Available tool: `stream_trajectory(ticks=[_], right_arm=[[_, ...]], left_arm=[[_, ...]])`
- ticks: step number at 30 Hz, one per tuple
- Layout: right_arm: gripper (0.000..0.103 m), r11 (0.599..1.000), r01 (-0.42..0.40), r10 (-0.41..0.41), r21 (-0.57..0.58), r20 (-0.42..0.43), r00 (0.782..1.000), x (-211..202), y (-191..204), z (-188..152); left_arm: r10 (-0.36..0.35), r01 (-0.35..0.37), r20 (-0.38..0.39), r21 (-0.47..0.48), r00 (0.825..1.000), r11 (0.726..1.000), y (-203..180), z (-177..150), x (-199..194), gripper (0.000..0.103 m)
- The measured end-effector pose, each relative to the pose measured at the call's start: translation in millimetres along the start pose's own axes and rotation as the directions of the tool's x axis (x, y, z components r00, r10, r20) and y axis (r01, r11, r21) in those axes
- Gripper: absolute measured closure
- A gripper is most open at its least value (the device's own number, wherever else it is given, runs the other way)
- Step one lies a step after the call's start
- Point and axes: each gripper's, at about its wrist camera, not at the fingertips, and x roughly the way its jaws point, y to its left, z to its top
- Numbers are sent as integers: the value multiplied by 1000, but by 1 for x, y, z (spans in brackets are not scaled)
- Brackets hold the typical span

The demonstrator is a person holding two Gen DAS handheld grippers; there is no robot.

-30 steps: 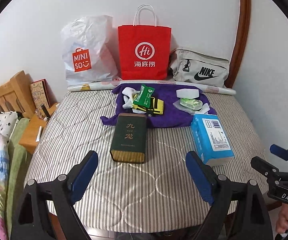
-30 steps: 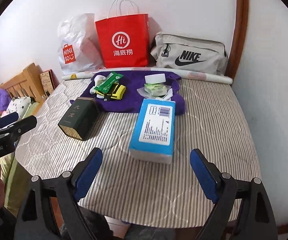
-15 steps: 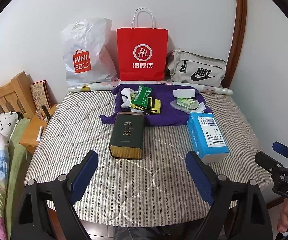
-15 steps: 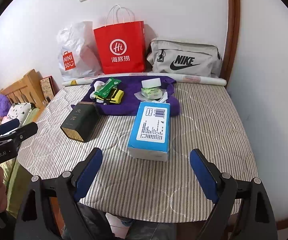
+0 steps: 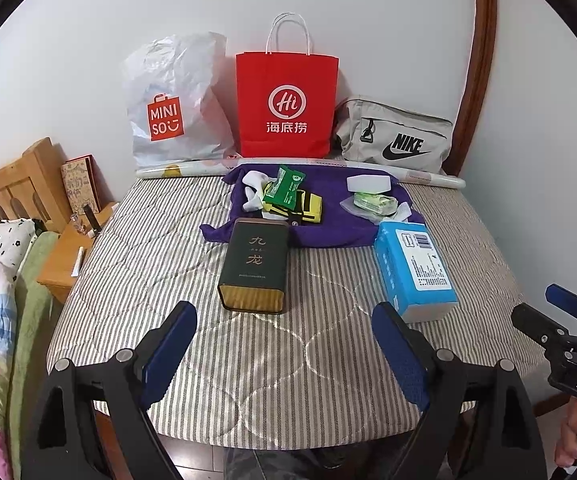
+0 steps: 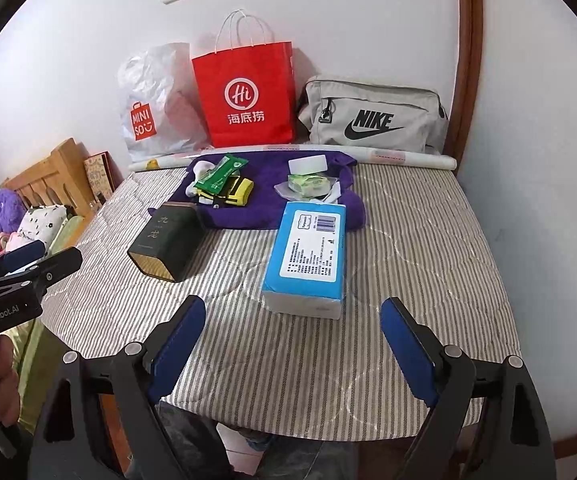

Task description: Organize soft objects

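Jaws wide on both grippers, left gripper (image 5: 284, 344) & right gripper (image 6: 292, 340), nothing held, above striped mattress (image 5: 288, 360).

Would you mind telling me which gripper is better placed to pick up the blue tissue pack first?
Right, probably. The right gripper is open with the blue tissue pack lying almost straight ahead between its fingers. From the left gripper, also open, the pack sits off to the side; the dark green tin lies ahead.

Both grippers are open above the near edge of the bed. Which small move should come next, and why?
Probably ease the right gripper forward and down toward the blue tissue pack. It is the closest soft thing, straight ahead between the open jaws, lying free on the striped mattress. The left gripper faces the green tin, which looks hard.
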Motion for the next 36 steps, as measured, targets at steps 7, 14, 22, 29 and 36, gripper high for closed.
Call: stream_trajectory(ticks=[7, 14, 22, 29, 36], right_arm=[[14, 1000, -6, 5, 11, 4, 1000, 0, -1, -1], [14, 1000, -5, 5, -4, 0, 1000, 0, 2, -2], [14, 1000, -3, 3, -9, 0, 1000, 1, 4, -1], [14, 1000, -2, 2, -11, 3, 1000, -1, 3, -1], [14, 1000, -7, 7, -7, 0, 1000, -1, 2, -1]], left_arm=[[0, 0, 2, 0, 1000, 1000, 0, 0, -1, 14], [1, -1, 2, 0, 1000, 1000, 0, -1, -1, 14], [0, 0, 0, 3, 1000, 1000, -2, -2, -2, 14], [-1, 1, 0, 1, 1000, 1000, -3, -2, -2, 14], [4, -4, 1, 0, 1000, 1000, -2, -2, -2, 14]])
